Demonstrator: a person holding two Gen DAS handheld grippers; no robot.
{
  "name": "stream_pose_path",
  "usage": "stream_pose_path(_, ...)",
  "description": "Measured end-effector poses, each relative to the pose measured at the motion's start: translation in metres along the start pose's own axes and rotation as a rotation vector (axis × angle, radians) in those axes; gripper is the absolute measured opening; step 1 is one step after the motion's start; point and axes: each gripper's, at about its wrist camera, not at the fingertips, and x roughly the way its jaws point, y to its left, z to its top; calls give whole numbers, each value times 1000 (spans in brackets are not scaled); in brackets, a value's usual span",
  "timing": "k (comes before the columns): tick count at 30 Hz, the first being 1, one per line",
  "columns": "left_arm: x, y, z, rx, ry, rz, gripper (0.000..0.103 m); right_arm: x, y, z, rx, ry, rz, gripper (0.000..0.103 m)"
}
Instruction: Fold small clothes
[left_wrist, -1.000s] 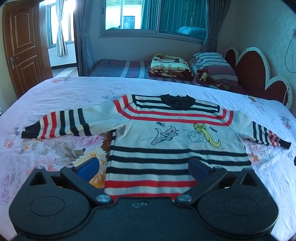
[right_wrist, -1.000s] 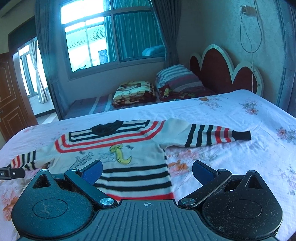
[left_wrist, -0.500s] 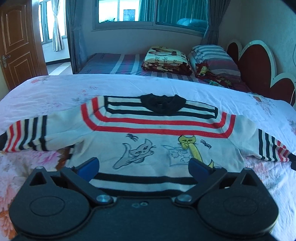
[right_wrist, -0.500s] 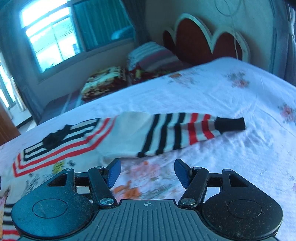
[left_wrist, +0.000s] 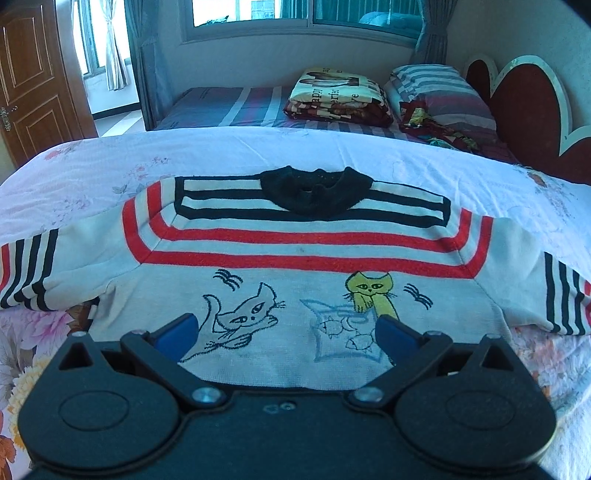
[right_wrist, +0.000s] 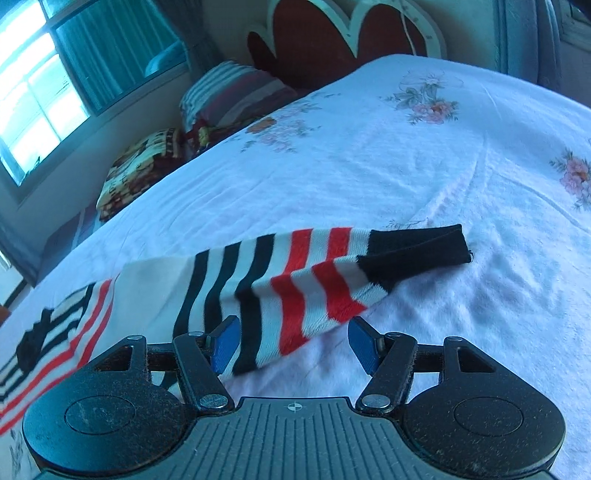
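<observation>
A small white sweater (left_wrist: 295, 258) with red and black stripes, a black collar and two cat drawings lies flat, face up, on the floral bedspread (left_wrist: 258, 155). My left gripper (left_wrist: 286, 334) is open just above its chest, one blue pad by each cat, with nothing held. In the right wrist view the sweater's right sleeve (right_wrist: 295, 273) stretches out to its black cuff (right_wrist: 413, 251). My right gripper (right_wrist: 294, 343) hovers low at the sleeve's near edge. Its jaws stand partly apart, with the striped part reaching between them. The right-hand pad is clear of the cloth.
A second bed behind holds a folded printed blanket (left_wrist: 336, 96) and a striped pillow (left_wrist: 439, 92). A red scalloped headboard (left_wrist: 524, 96) stands at the right, a wooden door (left_wrist: 33, 74) at the left. Bare bedspread (right_wrist: 461, 147) spreads beyond the cuff.
Both grippers came forward and lower. The left went from the hem to the chest. The right swung to the sleeve, tilted, and its jaws narrowed from wide to partly apart.
</observation>
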Motion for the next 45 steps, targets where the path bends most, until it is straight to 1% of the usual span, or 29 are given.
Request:
stream_pose_path(4,8,0,3,-3,12,23,102,17,-13,11,63,26,1,66)
stream_pose_path(5,9,0,3,-2,14,28,102,20,-16,13,85,32,-2,76)
stream_pose_path(6,11,-1,4,-1,16,33,102,23,-19,16,108,34,-4,89)
stream_pose_path(7,12,-1,4,-1,18,38,102,25,-21,18,123,29,-6,91)
stream_pose_path(11,16,-4,5,9,20,48,102,31,-27,26,139,-12,3,90)
stream_pose_path(13,18,-5,6,11,25,48,102,35,-29,29,148,-20,-10,73)
stream_pose_path(14,19,-5,6,10,26,48,102,38,-30,30,150,-20,-20,56)
stream_pose_path(15,20,-5,6,8,26,46,102,39,-31,31,150,-25,-35,43)
stream_pose_path(17,21,-5,6,4,27,38,102,39,-33,30,147,-34,-63,28)
stream_pose_path(19,22,-5,6,2,26,29,101,39,-36,29,149,-36,-63,25)
stream_pose_path(21,22,-4,6,1,24,16,101,37,-35,28,127,-45,-69,17)
stream_pose_path(23,21,-3,6,-4,17,1,101,31,-30,27,103,-75,-64,14)
stream_pose_path(25,20,-2,7,-9,12,-15,101,24,-21,28,64,-110,-62,13)
stream_pose_path(29,18,6,9,-23,3,-37,101,8,14,28,-46,-172,-34,12)
stream_pose_path(32,16,16,12,-33,-7,-42,100,-3,51,26,-133,-204,13,12)
stream_pose_path(35,12,31,14,-49,-21,-51,100,-10,96,18,-218,-216,81,10)
stream_pose_path(36,11,37,15,-54,-26,-52,100,-11,112,14,-243,-216,107,3)
stream_pose_path(39,8,56,18,-70,-46,-60,100,-11,165,-7,-314,-190,194,4)
stream_pose_path(42,9,76,20,-85,-51,-70,100,-3,221,-40,-404,-153,266,4)
stream_pose_path(45,12,97,20,-117,-47,-84,100,13,271,-80,-460,-76,323,4)
